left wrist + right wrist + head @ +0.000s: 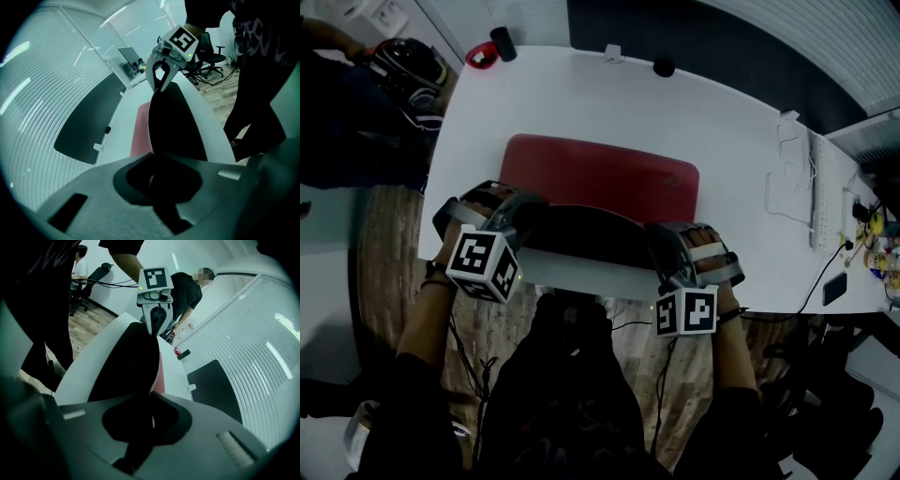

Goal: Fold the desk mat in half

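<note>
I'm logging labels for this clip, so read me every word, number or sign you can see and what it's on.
No legible text.
Left gripper cube and right gripper cube: black-and-white square patterns, no letters.
Print on person's dark shirt: too blurred to read.

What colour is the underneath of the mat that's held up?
The desk mat is black underneath and red on top; the head view shows it best.
</note>
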